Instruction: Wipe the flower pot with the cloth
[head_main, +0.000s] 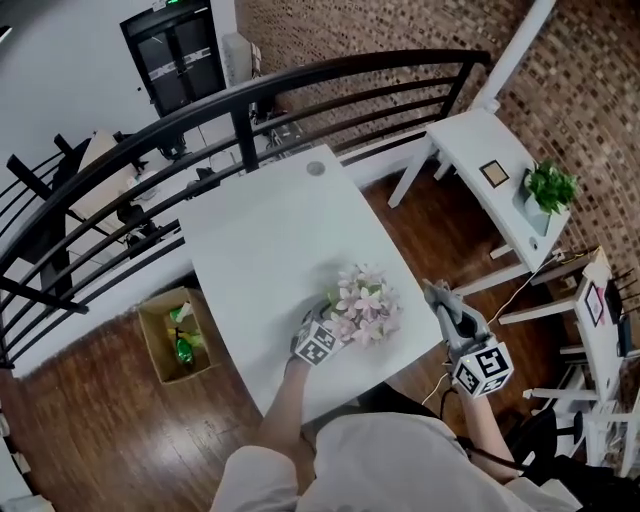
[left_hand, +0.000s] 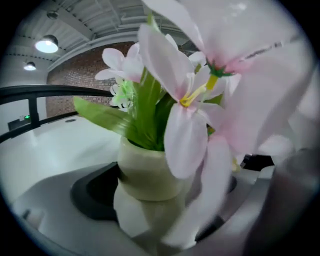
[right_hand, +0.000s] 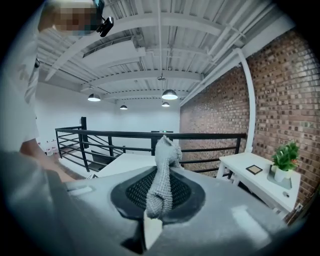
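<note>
White table (head_main: 260, 230), near edge: pot (left_hand: 145, 172), pale, upright, pink flowers (head_main: 362, 303) and green leaves in it. Left gripper (left_hand: 172, 180) around pot, jaws wide apart, pot between pads, close against left pad, no clear squeeze. Right gripper (right_hand: 160, 200) off table's right edge, apart from pot, jaws clamped on grey knit cloth (right_hand: 162, 180), cloth poking up past tips. Black railing (head_main: 250, 95) beyond table; brick wall (head_main: 590, 90) at right.

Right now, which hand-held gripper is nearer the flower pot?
Left. Left hand-held gripper: flower pot between its jaws. Right hand-held gripper: apart to its right, shut on the cloth.
</note>
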